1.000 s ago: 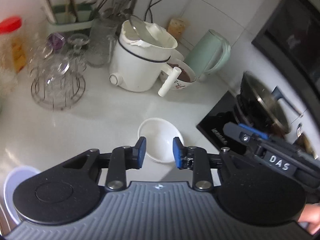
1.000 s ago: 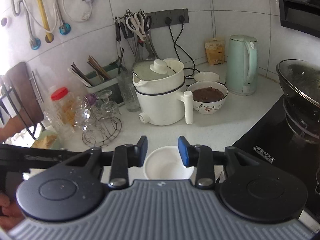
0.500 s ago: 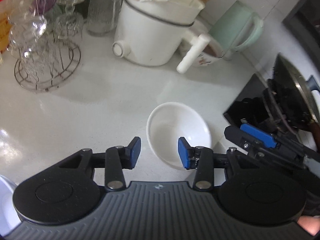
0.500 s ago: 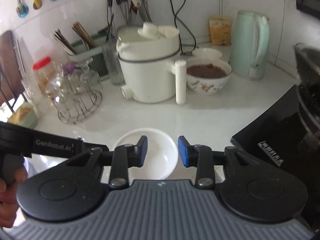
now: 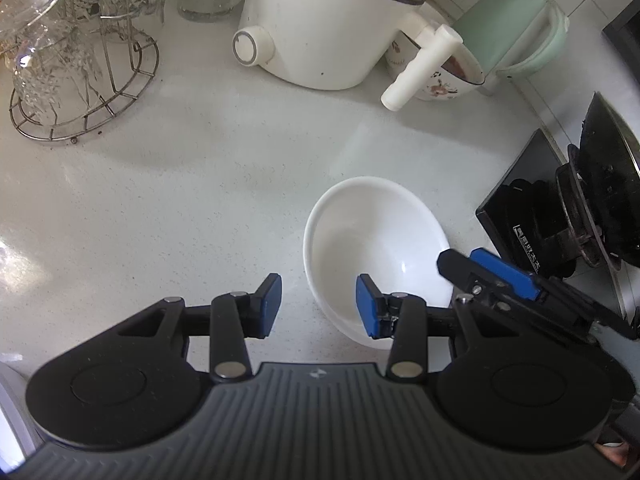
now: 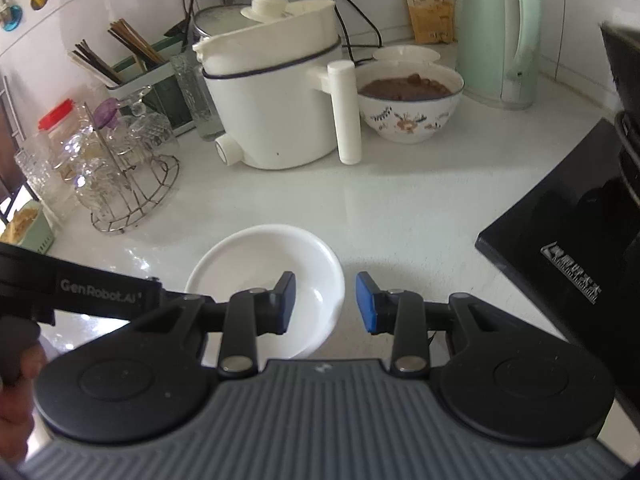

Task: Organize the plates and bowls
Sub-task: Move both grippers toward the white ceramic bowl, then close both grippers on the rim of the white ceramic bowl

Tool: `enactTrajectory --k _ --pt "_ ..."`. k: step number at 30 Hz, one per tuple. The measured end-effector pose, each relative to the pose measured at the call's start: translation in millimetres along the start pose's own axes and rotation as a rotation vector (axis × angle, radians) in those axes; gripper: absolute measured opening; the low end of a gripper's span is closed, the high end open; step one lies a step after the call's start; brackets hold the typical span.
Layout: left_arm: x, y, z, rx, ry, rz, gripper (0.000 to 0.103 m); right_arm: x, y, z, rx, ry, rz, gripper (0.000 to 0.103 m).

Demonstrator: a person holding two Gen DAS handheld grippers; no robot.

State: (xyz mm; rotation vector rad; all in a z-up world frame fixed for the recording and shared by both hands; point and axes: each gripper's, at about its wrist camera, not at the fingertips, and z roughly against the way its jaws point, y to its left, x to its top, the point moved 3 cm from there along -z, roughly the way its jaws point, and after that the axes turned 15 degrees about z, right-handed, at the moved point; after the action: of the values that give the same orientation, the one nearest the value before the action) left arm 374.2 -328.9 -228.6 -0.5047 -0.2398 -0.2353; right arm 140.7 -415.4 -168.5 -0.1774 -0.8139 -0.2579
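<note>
Listing one plain white round ceramic bowl (image 5: 376, 240) (image 6: 256, 264), sitting upright and empty on a pale speckled stone countertop (image 5: 200, 184), in open space toward its front. Hovering over the bowl's near edge, a left gripper (image 5: 317, 306) of black plastic with blue pads: jaws standing spread and pinching nothing, one blue pad over the counter outside the rim, the other over the bowl's inside, the rim passing between them untouched. Approaching from the other side, a right gripper (image 6: 326, 304) of the same make: jaws likewise spread and empty, one pad over the bowl's inside, the other over bare counter, straddling the opposite rim without pressing it. Gripping the left tool's black handle at the edge of the right wrist view, a person's hand (image 6: 16, 380). Standing well behind the bowl, a white electric cooking pot with a straight handle (image 6: 272, 108); just beside it, a flower-patterned bowl holding brown food (image 6: 408, 120); further along, a mint-green electric kettle (image 6: 500, 40). Occupying the far left, a round wire rack carrying upturned clear glasses (image 6: 132, 184). Lying near the bowl on the right, a black glass induction hob (image 6: 560, 240).
</note>
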Motion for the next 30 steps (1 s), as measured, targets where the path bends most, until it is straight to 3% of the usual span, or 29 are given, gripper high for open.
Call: enactTrajectory --k 9,14,17,20,30 --pt "1.0 3.7 -9.1 0.018 0.018 0.019 0.044 -5.4 -3.8 -17.9 0.020 0.056 -0.039 0.036" --pt "-2.0 1.1 -11.8 -0.010 0.038 -0.015 0.027 -7.7 -1.6 -25.4 0.016 0.105 -0.047 0.018" --pt "-4.6 -2.0 -13.4 0.003 0.038 -0.036 0.020 -9.3 0.9 -26.8 0.022 0.113 -0.047 0.016" --pt "-0.9 -3.6 -16.0 0.022 0.046 -0.034 0.019 -7.7 2.1 -28.1 0.027 0.113 -0.054 0.016" --pt "6.6 -0.6 3.2 -0.013 0.033 -0.003 0.019 0.8 4.6 -17.3 0.057 0.089 -0.090 0.016"
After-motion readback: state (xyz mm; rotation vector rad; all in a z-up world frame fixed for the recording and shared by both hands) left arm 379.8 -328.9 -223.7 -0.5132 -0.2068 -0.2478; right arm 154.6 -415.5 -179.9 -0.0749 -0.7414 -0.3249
